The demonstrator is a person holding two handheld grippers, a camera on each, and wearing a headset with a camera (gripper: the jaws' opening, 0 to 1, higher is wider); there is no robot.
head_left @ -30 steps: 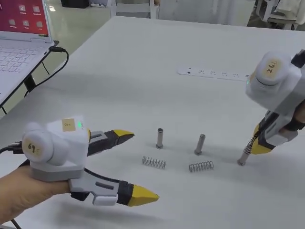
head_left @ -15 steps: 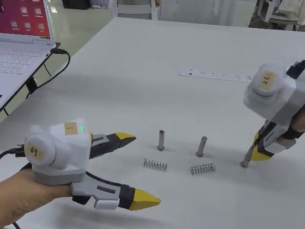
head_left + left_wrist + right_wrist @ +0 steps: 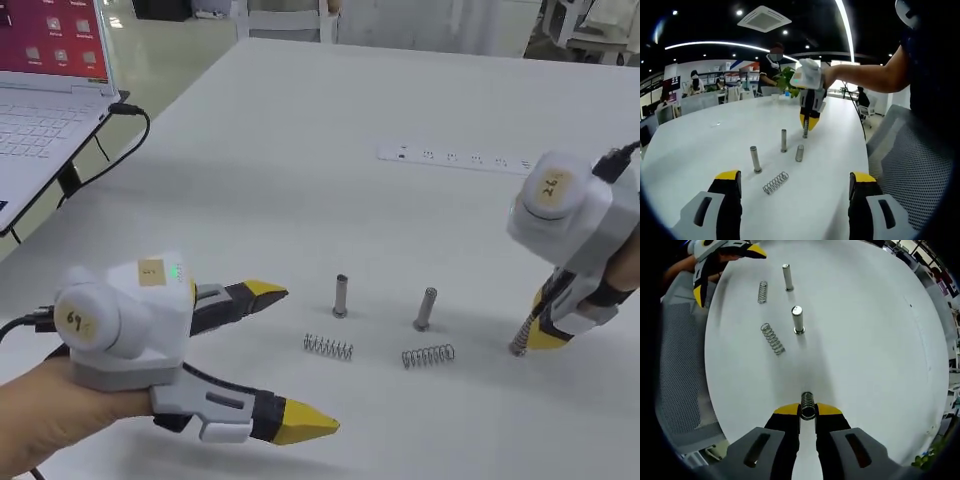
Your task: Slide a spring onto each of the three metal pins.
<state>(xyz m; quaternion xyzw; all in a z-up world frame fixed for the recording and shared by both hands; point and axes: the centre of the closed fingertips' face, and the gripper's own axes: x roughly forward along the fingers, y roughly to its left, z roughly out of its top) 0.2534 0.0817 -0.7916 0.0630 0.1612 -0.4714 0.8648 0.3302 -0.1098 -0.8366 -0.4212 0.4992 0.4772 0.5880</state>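
White table [image 3: 280, 180] surface is carrying all the parts. The right gripper [image 3: 540, 335] is clenching the held spring [image 3: 522, 330], its yellow-tipped jaws pressing the coils from both sides. The spring is leaning steeply with its lower end touching the table. In the right gripper view the same spring is showing end-on between that gripper's jaws. Whether a pin is sitting inside those coils I cannot tell.

Two bare metal pins are standing upright to the left of it, the nearer pin [image 3: 427, 308] and the farther pin [image 3: 341, 296], well apart from each other. One loose spring [image 3: 428, 355] is lying flat just in front of the nearer pin. A second loose spring [image 3: 328, 347] is lying just in front of the farther pin. Neither is touching its pin, and both are lying in the stretch between the two grippers.

The left gripper [image 3: 285, 360] is hovering released, jaws spread wide, just left of the second loose spring and grasping nothing. In its own view the spread jaws are framing the pins and springs beyond.

A power strip [image 3: 460, 158] is lying farther back on the table, well apart from the pins. A laptop [image 3: 40, 90] is sitting open past the table's left edge, a dark cable [image 3: 122, 106] plugging into its side. A mesh chair [image 3: 910, 150] is standing at the table's edge in the left gripper view.
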